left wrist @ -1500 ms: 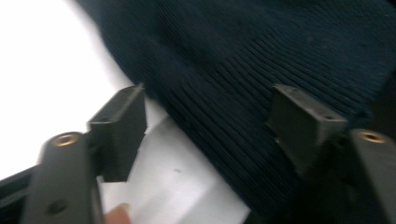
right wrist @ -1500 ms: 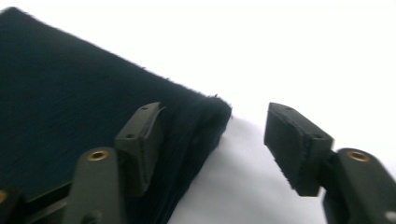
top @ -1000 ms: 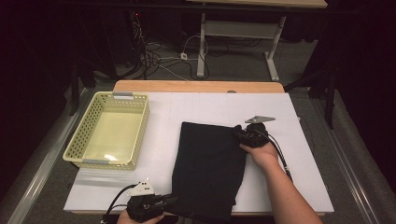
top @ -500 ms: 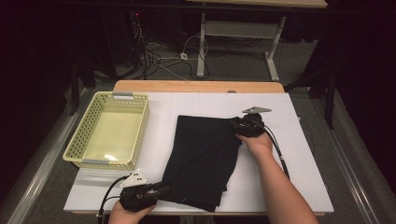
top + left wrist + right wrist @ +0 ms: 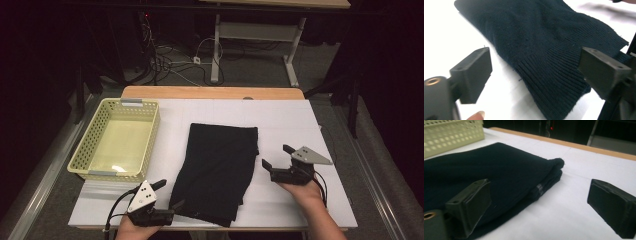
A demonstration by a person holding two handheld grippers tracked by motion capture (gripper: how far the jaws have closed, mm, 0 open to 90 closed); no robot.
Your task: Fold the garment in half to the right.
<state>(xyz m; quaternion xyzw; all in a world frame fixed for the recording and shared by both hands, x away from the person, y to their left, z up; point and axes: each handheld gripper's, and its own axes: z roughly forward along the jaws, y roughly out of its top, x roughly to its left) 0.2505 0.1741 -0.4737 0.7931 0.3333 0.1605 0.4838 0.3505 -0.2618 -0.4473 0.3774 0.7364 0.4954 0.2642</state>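
A folded black knit garment point(image 5: 217, 170) lies flat on the middle of the white table point(image 5: 295, 117). My left gripper point(image 5: 169, 194) sits at its near left corner. Its jaws have just been opening and now stand open. In the left gripper view point(image 5: 536, 70) the ribbed hem point(image 5: 554, 75) lies between them untouched. My right gripper point(image 5: 276, 156) hovers just right of the garment's right edge. Its jaws have also just been opening, and in the right gripper view point(image 5: 541, 202) they are wide open. The folded edge point(image 5: 549, 175) lies ahead of them, and no pad presses on it.
A pale yellow plastic basket point(image 5: 85, 165) stands at the table's left, also visible in the right gripper view point(image 5: 449, 132). A wooden strip point(image 5: 210, 92) runs along the far edge. Cables and a desk frame point(image 5: 217, 45) lie on the floor beyond.
My right gripper has let go of the garment's far right corner and drawn back toward me and to the right. The left gripper has opened in place at the near corner. The garment now lies flat.
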